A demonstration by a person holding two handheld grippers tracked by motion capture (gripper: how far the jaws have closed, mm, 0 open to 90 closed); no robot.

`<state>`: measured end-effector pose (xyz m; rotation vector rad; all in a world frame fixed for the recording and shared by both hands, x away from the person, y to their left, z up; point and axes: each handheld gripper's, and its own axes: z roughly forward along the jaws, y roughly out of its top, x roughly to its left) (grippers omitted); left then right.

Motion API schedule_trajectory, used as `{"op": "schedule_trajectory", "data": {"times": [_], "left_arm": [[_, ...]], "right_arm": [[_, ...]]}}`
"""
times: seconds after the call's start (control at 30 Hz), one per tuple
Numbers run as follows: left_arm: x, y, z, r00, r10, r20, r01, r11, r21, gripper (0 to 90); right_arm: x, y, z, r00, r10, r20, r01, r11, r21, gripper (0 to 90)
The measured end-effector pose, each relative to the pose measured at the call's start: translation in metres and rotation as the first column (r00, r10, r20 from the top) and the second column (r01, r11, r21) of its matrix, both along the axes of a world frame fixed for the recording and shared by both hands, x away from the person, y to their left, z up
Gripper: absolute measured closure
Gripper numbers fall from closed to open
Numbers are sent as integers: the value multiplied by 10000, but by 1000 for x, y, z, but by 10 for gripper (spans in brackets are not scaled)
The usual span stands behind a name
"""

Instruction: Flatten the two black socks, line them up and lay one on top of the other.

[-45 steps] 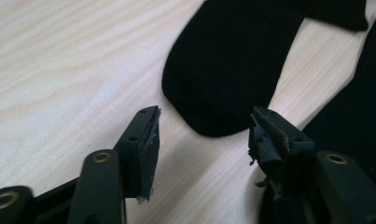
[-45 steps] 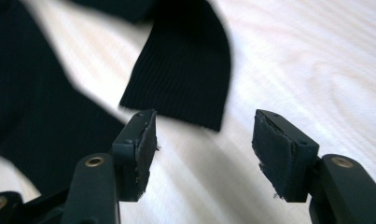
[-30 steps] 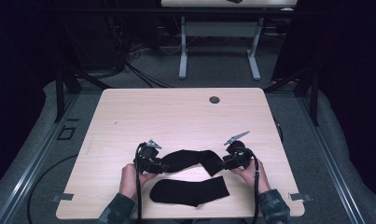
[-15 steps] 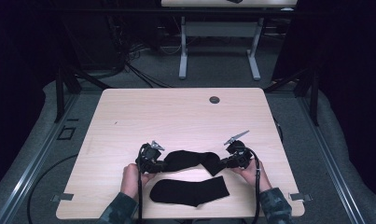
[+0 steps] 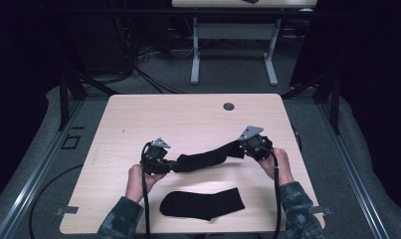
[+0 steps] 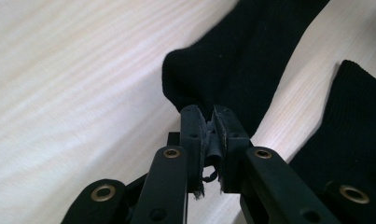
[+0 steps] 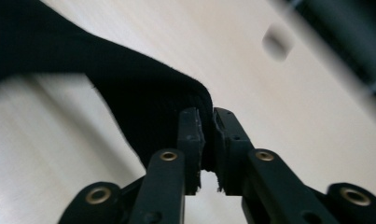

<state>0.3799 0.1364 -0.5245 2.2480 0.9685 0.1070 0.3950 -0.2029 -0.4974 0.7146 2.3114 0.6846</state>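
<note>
A black sock [image 5: 205, 159] hangs stretched between my two grippers, just above the wooden table [image 5: 188, 119]. My left gripper [image 5: 175, 163] is shut on its left end; in the left gripper view the fabric [image 6: 241, 60] is pinched between the jaws [image 6: 209, 114]. My right gripper [image 5: 240, 148] is shut on the other end [image 7: 143, 93]. Its jaws [image 7: 204, 116] have just closed and then eased open slightly, and the sock stays nipped between them. A second black sock [image 5: 203, 204] lies flat near the front edge, also seen at the right of the left gripper view [image 6: 349, 140].
A round cable grommet [image 5: 229, 106] sits near the table's far edge, blurred in the right gripper view [image 7: 276, 42]. Another table's legs [image 5: 194, 55] stand on the floor beyond. A cable trails from each gripper along the person's forearms.
Both grippers have shut on the ends of the upper sock and risen. The sock, which lay bent on the table, now hangs stretched between them. The right hand moved up and outward.
</note>
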Motion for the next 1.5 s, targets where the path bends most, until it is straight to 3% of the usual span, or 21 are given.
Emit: {"op": "schedule_trajectory", "data": {"times": [0.03, 0.07, 0.1, 0.17, 0.2, 0.27, 0.3, 0.37, 0.43, 0.47, 0.53, 0.63, 0.73, 0.9, 1.03, 1.17, 1.5], "left_arm": [[1, 0, -5, 9997, -27, -234, 29, 9999, 103, 819], [2, 2, -12, 9991, -31, -425, 43, 9996, 274, 789], [2, 3, -18, 9982, 12, -598, 18, 9988, 493, 737], [2, 6, -27, 9967, 51, -810, 1, 9980, 640, 656], [2, 8, -29, 9960, 145, -887, -81, 9973, 730, 585], [2, 10, -31, 9957, 291, -885, -228, 9972, 715, 519], [2, 10, -30, 9960, 429, -787, -372, 9966, 731, 466], [2, 11, -28, 9963, 604, -619, -562, 9961, 676, 408], [1, 10, -28, 9951, 896, -414, -866, 9938, 695, 344], [1, 10, -28, 9945, 988, -344, -962, 9929, 698, 324], [0, 9, -29, 9934, 1136, -180, -1119, 9907, 778, 287], [0, 9, -30, 9913, 1317, 60, -1317, 9879, 822, 249], [1, 7, -33, 9894, 1445, 169, -1455, 9845, 980, 212], [3, 5, -37, 9867, 1592, 326, -1618, 9807, 1098, 197], [3, 2, -40, 9864, 1580, 444, -1628, 9765, 1410, 193], [3, 0, -44, 9875, 1502, 469, -1560, 9737, 1660, 184], [0, 3, -46, 9852, 1563, 709, -1670, 9683, 1857, 168]], "right_arm": [[-3, 0, -1, 9994, 348, 88, -345, 9990, -275, 712], [-6, -2, -5, 9965, 753, -360, -771, 9957, -514, 648], [-9, -5, -13, 9863, 1118, -1209, -1181, 9919, -461, 622], [-16, -13, -28, 9622, 1553, -2239, -1711, 9838, -529, 581], [-18, -18, -35, 9504, 1577, -2682, -1721, 9846, -311, 540], [-22, -26, -42, 9364, 1396, -3219, -1426, 9897, 142, 530], [-22, -31, -40, 9385, 1346, -3179, -1363, 9905, 171, 508], [-20, -37, -35, 9343, 1230, -3347, -941, 9904, 1014, 502], [-19, -38, -29, 9395, 1045, -3262, -574, 9869, 1508, 497], [-17, -37, -27, 9380, 990, -3321, -427, 9841, 1726, 488], [-12, -32, -27, 9423, 651, -3285, -39, 9830, 1836, 468], [-7, -24, -31, 9395, 299, -3413, 432, 9779, 2044, 456], [0, -15, -40, 9365, -199, -3501, 964, 9745, 2025, 449], [9, -4, -51, 9300, -591, -3629, 1350, 9730, 1875, 482], [12, 0, -58, 9250, -679, -3738, 1390, 9762, 1666, 535], [11, 2, -62, 9144, -827, -3962, 1511, 9779, 1446, 574], [9, 1, -63, 9067, -761, -4148, 1506, 9772, 1498, 640]]}}
